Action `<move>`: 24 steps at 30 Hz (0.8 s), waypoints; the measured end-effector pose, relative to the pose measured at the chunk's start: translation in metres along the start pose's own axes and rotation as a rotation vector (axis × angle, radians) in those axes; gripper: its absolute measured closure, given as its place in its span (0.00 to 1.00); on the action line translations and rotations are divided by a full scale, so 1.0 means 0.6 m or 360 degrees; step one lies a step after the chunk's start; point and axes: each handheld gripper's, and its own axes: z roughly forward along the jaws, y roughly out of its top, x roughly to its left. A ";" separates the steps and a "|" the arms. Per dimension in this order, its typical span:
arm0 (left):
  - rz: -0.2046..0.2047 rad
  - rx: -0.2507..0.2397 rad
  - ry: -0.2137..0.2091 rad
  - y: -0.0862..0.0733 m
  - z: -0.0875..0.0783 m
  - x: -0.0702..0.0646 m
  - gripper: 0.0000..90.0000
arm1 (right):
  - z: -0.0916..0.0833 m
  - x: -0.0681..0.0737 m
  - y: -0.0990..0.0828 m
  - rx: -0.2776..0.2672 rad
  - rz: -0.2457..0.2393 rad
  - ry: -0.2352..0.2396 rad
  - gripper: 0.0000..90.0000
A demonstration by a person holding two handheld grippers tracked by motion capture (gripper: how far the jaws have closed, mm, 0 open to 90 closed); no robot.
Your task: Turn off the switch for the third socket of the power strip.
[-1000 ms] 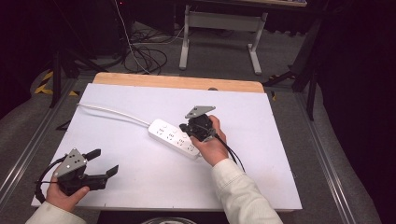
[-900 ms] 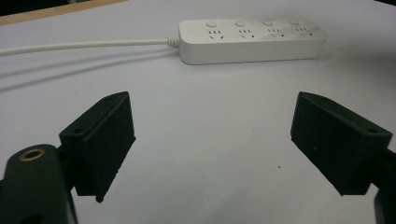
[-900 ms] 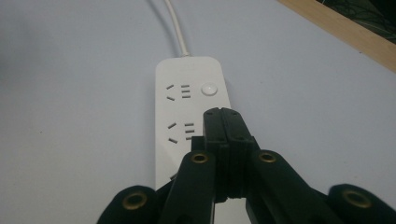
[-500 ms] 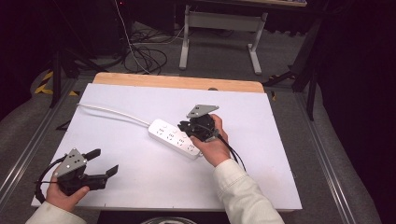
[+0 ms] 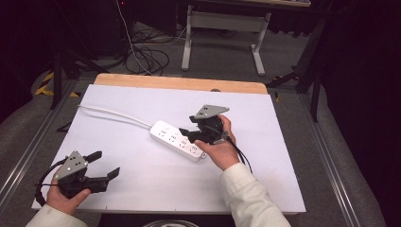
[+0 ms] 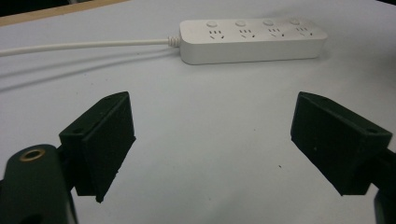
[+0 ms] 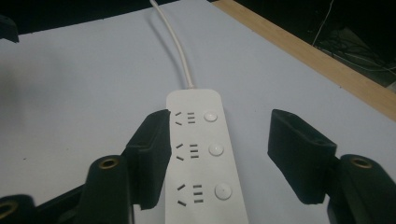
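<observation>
One white power strip (image 5: 179, 140) is lying near the middle of the white table (image 5: 142, 189), its cord (image 5: 113, 113) trailing toward ten o'clock; four sockets and four round buttons are showing. The right gripper (image 5: 188, 126) is hanging over it, jaws having just been opening, straddling it without pressing. The left gripper (image 5: 106, 165) is gaping wide, empty, at seven o'clock.
</observation>
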 end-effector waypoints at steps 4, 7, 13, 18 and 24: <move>0.0000 -0.0001 -0.0002 0.000 0.000 0.000 0.16 | -0.022 0.001 0.001 -0.0039 -0.0004 -0.0032 0.38; -0.0027 -0.0009 -0.0014 0.000 0.000 0.000 0.16 | -0.035 0.000 -0.001 -0.0044 0.0012 -0.0033 0.36; -0.0022 -0.0010 -0.0001 0.000 0.000 0.000 0.16 | -0.063 0.001 -0.009 -0.0086 0.0019 -0.0075 0.33; -0.0004 -0.0012 -0.0005 0.001 -0.002 0.000 0.16 | -0.090 -0.004 -0.024 -0.0146 0.0089 -0.0084 0.33; -0.0007 -0.0009 -0.0013 0.001 -0.003 0.000 0.16 | -0.118 -0.011 -0.045 -0.0150 0.0101 -0.0091 0.30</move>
